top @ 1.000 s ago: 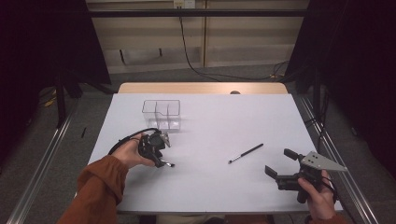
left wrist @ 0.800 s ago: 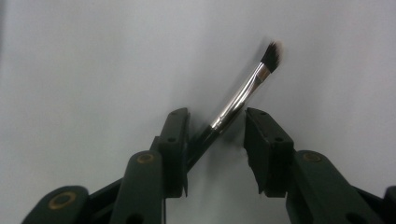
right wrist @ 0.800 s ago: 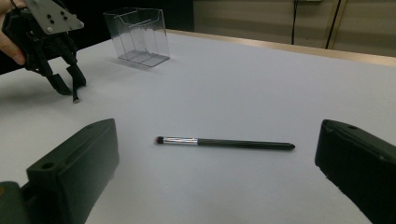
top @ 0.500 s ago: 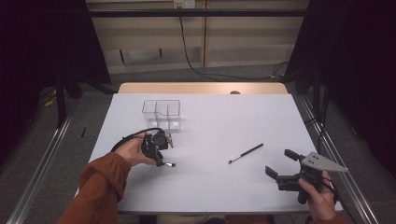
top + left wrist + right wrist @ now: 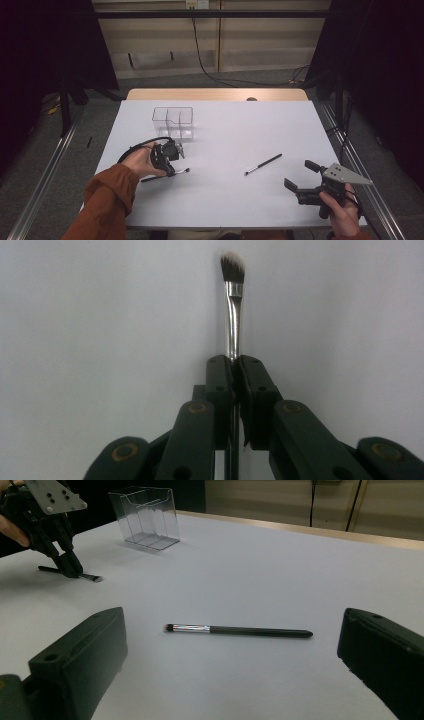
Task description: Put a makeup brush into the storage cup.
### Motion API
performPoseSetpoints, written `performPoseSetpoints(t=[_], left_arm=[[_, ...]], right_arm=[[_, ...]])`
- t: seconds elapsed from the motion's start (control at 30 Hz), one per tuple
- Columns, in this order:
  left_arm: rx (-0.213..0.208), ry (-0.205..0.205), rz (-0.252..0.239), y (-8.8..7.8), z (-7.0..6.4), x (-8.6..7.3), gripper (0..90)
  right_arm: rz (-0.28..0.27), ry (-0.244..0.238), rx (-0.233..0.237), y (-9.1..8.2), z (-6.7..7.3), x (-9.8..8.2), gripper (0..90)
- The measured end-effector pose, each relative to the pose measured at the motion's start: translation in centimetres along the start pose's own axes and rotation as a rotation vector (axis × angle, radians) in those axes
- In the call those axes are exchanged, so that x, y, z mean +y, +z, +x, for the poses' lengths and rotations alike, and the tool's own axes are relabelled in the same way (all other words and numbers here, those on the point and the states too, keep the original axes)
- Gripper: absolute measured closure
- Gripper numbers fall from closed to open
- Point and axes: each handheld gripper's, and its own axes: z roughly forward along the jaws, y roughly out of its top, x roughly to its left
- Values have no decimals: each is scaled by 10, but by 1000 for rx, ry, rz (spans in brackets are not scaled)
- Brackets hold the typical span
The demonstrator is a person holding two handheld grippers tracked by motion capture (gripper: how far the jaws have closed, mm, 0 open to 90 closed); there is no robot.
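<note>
Both jaws of the left tool (image 5: 234, 362) (tilted tableward) pinch a brush (image 5: 233, 300).

Clear divided box (image 5: 173, 121), second brush (image 5: 263, 164), white table (image 5: 240, 200)

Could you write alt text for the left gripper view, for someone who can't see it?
Two black tongs rise from the bottom of the frame, having just closed on the thin metal handle of a small makeup brush. The brush points straight away, its dark, pale-tipped bristles at the top. Behind it lies a plain white table.
</note>
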Motion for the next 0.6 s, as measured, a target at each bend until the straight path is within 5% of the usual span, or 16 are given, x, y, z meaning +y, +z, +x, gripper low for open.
performPoseSetpoints(t=[0.6], left_arm=[[-32,-83,-103,-8,7,-11,841]], right_arm=[[-1,3,1,1,0,0,0]])
